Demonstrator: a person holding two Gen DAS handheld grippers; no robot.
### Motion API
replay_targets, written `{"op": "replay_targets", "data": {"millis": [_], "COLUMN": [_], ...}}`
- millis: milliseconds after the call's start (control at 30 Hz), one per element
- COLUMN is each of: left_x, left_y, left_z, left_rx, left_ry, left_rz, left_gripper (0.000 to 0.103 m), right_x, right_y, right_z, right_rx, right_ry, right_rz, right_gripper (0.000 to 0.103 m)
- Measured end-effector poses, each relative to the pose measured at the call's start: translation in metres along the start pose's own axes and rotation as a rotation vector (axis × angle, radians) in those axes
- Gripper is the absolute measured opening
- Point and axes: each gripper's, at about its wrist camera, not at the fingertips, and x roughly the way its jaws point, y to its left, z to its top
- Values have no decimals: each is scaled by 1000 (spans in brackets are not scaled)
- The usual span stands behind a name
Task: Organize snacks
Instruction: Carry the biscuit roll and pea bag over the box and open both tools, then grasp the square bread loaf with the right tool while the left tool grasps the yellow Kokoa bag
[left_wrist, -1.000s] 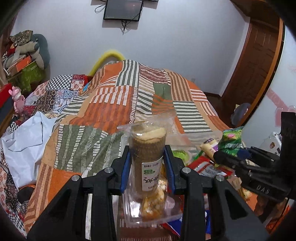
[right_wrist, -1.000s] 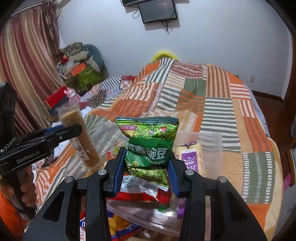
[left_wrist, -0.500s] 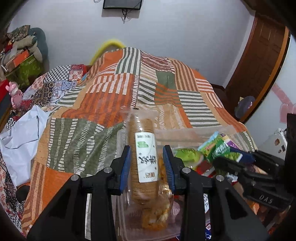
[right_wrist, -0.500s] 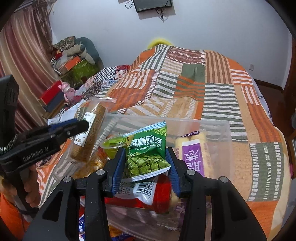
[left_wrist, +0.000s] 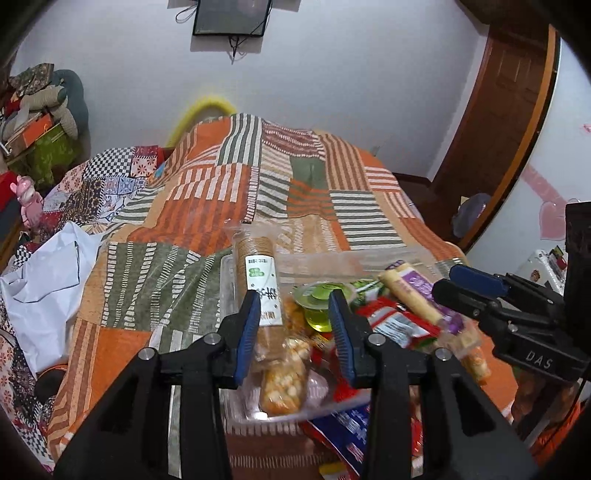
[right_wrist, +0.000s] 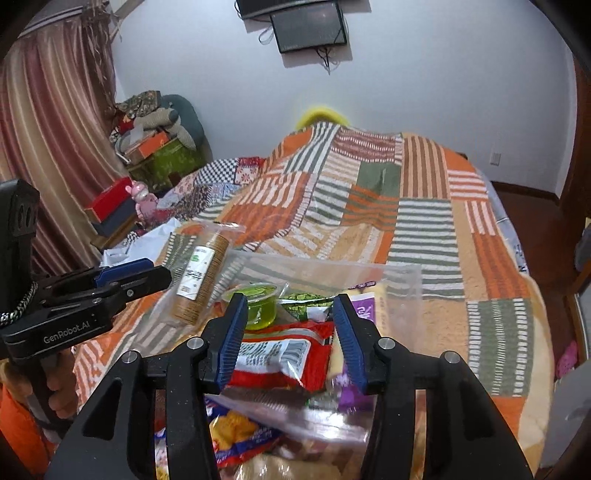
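A clear plastic container (left_wrist: 332, 254) (right_wrist: 325, 263) sits on the patchwork bedspread and holds several snacks. A sleeve of round biscuits (left_wrist: 258, 273) (right_wrist: 201, 273) leans on the container's left rim, beside my left gripper (left_wrist: 295, 299). Its jaws are opening, and only the left pad is near the sleeve. A green jelly cup (left_wrist: 317, 306) (right_wrist: 258, 302) shows between its fingers. My right gripper (right_wrist: 290, 299) is opening too, and nothing is gripped. The green pea bag (right_wrist: 304, 299) lies in the container past a red packet (right_wrist: 288, 347).
A purple and yellow stick packet (left_wrist: 410, 295) lies at the container's right side. Loose snack packets (right_wrist: 236, 435) lie in front of the container. A white bag (left_wrist: 48, 280) rests on the bed at the left. A person's hand (right_wrist: 59, 387) holds the left gripper.
The biscuit sleeve and the pea bag went down into the container. Both grippers then let go, spread their jaws and drew back a little.
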Motion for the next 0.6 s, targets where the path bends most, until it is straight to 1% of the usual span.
{"op": "replay_targets", "data": {"millis": [67,133,167,200,333,400,600], "left_x": [-11,-21,-28,-32,-49,-55,-61], "left_y": [-3,-7,-9,-10,-17,-21,-28], "left_z": [-3,-8,-11,-13,-27,-35,-57], "left_rx": [4,8,10,13,37,42,34], "left_ry": [-12,-25,-36,-43,-54,-52,-31], "left_rz": [-1,4,10,13,22,23,8], "left_gripper": [45,52,58,60,67,72,79], "right_x": [-11,-22,-28,-33,-55,-64,-78], "right_y": [1,1,1,1,1,1,2], "right_z": [-1,-4,-5,-7,-15,-20,-39], "right_rx": [-6,-12,-15,-19,-31,-32,-48], "right_ry": [-16,-31,-40,-47,-82,-91,-92], "right_rz": [-1,-3,-4,-7,-26,-28,-34], "right_gripper": [46,49,50,53,64,67,69]}}
